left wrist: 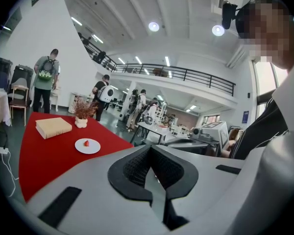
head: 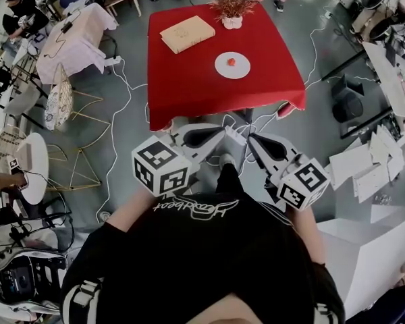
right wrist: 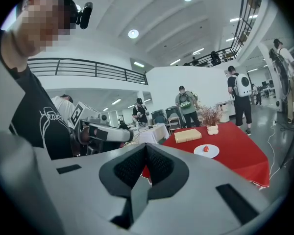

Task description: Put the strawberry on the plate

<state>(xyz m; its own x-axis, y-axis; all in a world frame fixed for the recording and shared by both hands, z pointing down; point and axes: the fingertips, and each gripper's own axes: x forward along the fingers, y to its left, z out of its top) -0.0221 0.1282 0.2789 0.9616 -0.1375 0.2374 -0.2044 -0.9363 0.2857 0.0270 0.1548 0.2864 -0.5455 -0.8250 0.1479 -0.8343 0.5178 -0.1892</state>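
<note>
Strawberry [head: 232, 61] lies in the middle of the white plate [head: 220, 68] on the red table [head: 189, 90], well ahead of both grippers, which are held close to the person's chest. Left gripper [left wrist: 149, 150] and right gripper [right wrist: 146, 148]: jaws pressed together, nothing between them. Berry: 1 small red piece, too small for surface detail.

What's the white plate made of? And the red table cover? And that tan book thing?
The plate looks like smooth white ceramic or plastic; too small to tell. The red cover looks like cloth: it droops in soft folds at the corners. The tan block looks matte, maybe a cardboard-bound book or wood; unclear.
</note>
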